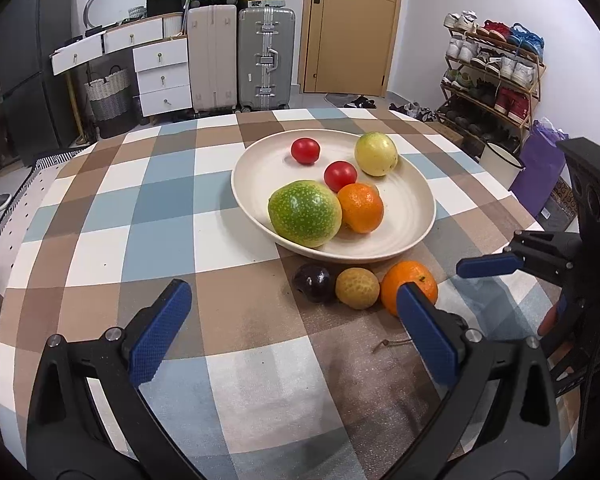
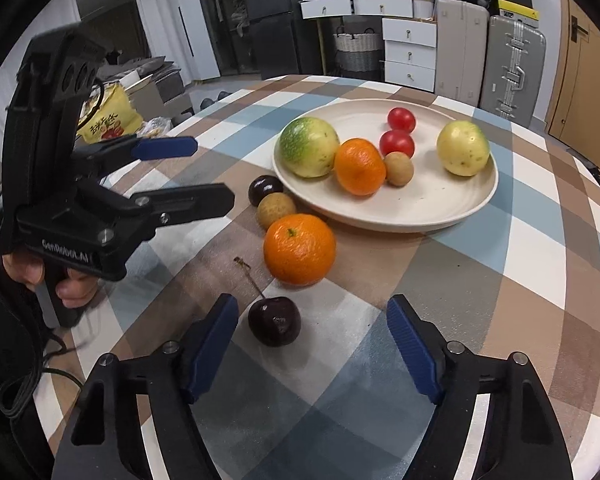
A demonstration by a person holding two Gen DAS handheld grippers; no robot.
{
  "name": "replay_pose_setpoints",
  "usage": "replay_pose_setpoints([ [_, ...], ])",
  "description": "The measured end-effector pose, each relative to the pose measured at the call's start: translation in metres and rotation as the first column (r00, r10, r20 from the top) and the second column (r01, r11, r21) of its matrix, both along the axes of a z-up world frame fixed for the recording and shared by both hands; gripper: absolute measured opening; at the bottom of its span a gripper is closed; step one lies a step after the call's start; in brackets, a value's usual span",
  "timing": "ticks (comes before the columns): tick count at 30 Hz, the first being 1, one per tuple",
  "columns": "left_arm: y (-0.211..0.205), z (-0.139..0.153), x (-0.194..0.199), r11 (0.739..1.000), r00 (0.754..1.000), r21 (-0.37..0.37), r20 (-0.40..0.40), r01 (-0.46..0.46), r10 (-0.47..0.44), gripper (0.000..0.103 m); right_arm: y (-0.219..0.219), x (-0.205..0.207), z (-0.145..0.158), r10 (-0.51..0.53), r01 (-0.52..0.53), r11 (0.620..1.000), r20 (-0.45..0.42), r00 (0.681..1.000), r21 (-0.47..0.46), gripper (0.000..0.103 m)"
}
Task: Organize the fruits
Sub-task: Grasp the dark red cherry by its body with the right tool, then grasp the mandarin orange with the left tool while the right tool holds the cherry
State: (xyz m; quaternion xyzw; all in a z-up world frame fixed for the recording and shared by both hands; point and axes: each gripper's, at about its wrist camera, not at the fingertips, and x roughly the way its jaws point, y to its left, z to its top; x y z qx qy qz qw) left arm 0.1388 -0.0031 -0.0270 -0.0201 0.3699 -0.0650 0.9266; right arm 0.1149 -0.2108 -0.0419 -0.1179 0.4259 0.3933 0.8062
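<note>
A dark cherry (image 2: 274, 320) with a stem lies on the checked tablecloth between the fingers of my right gripper (image 2: 312, 304), which is open; the pads do not touch it. Just beyond it sit an orange (image 2: 299, 249), a tan longan (image 2: 276, 210) and a dark round fruit (image 2: 265, 189), all beside the cream plate (image 2: 480, 200). The plate holds a green fruit (image 1: 305, 214), an orange (image 1: 360, 208), two tomatoes (image 1: 305, 151), a yellow fruit (image 1: 376, 154) and a small longan (image 2: 399, 168). My left gripper (image 1: 292, 292) hovers open and empty, short of the dark fruit (image 1: 314, 282).
A hand (image 2: 24, 268) holds the left gripper (image 2: 214, 172) at the table's left. Beyond the round table's far edge stand suitcases (image 1: 266, 58), white drawers (image 1: 162, 76), a door (image 1: 352, 24) and a shoe rack (image 1: 496, 68). A yellow bag (image 2: 108, 120) sits off the table.
</note>
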Motion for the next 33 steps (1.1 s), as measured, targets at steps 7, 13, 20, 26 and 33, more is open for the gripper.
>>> replay_pose_setpoints([
  [7,0.004,-0.001,0.002,1.000,1.000,0.004,-0.003,-0.017,0.017,0.102,0.009,-0.010,-0.004,0.071,-0.070,0.997,0.018,0.997,-0.016,0.052],
  [13,0.008,-0.002,0.002,1.000,1.000,-0.004,-0.003,-0.027,0.027,0.102,0.011,-0.013,-0.003,0.092,-0.092,0.996,0.024,0.995,-0.019,0.039],
  [20,0.010,-0.002,0.003,1.000,1.000,-0.008,-0.006,-0.029,0.029,0.102,0.010,-0.018,0.002,0.116,-0.117,0.993,0.048,0.992,0.004,0.027],
  [26,0.011,-0.003,0.004,0.999,0.999,-0.014,-0.007,-0.037,0.037,0.102,0.003,-0.016,0.015,0.097,-0.102,0.993,0.082,0.992,0.061,0.027],
  [33,0.014,-0.005,0.005,0.998,0.998,-0.014,-0.011,-0.055,0.055,0.102,-0.013,-0.009,0.028,0.018,-0.034,0.991,0.121,0.992,0.128,0.027],
])
